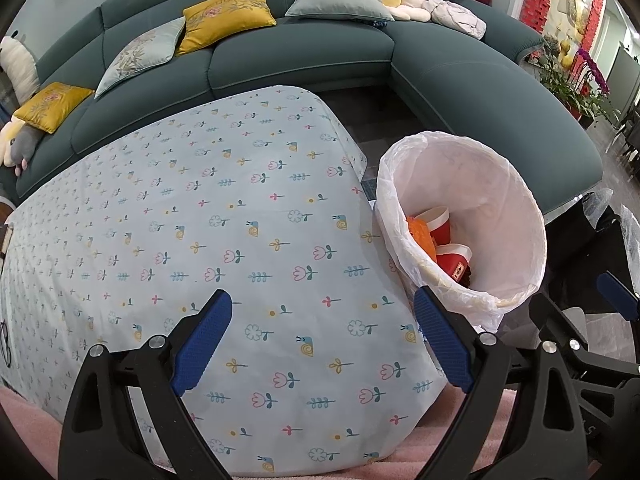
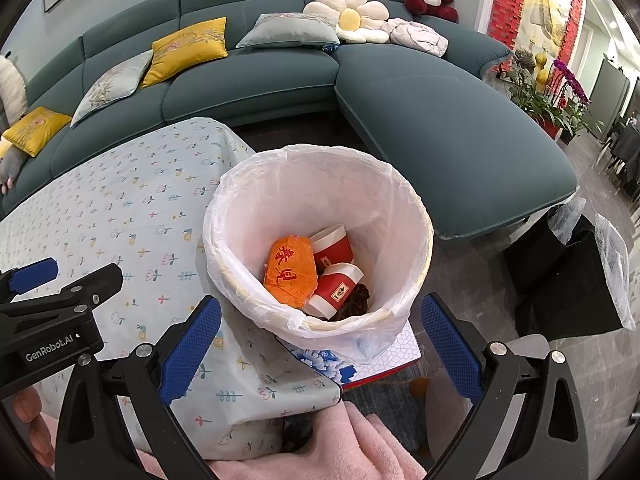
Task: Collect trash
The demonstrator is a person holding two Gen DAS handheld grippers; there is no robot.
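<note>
A: Looking nearest first, the left gripper (image 1: 322, 346) and right gripper (image 2: 320, 350) both gape, holding nothing.

B: And the trash?

A: At twelve o'clock of the right one, the bin (image 2: 412, 216) holds an orange wrapper (image 2: 289, 270) and two red cups (image 2: 335, 283); the tablecloth (image 1: 192, 216) shows none left.

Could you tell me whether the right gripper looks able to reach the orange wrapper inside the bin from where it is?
Probably yes: the right gripper is open just above the bin, and the orange wrapper lies uncovered on top.
</note>
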